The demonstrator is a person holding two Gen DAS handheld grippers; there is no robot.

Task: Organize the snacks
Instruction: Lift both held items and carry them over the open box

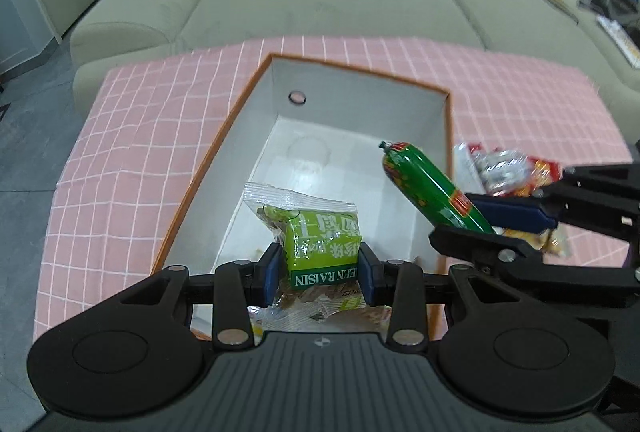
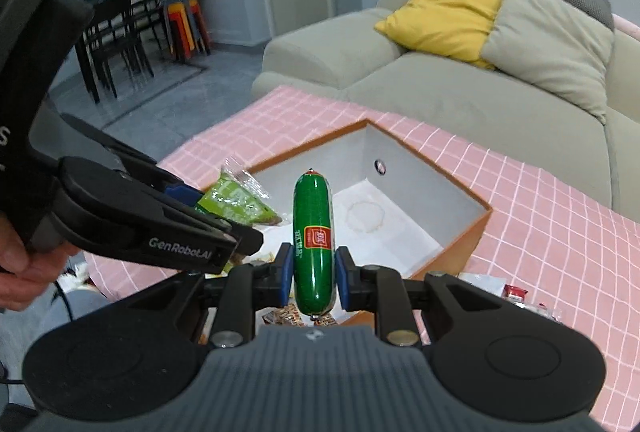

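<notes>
Tongs both loaded above the box (image 1: 236, 120): left tongs (image 1: 323, 269) pinch the raisin packet (image 1: 320, 244), right tongs (image 2: 310, 276) the sausage (image 2: 313, 244); crowding could collide them.

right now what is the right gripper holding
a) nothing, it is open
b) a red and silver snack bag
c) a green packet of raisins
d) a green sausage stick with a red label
d: in the right wrist view the right gripper is shut on the green sausage stick with a red label, held above the white-lined orange cardboard box; the green raisin packet sits in the left gripper.
</notes>
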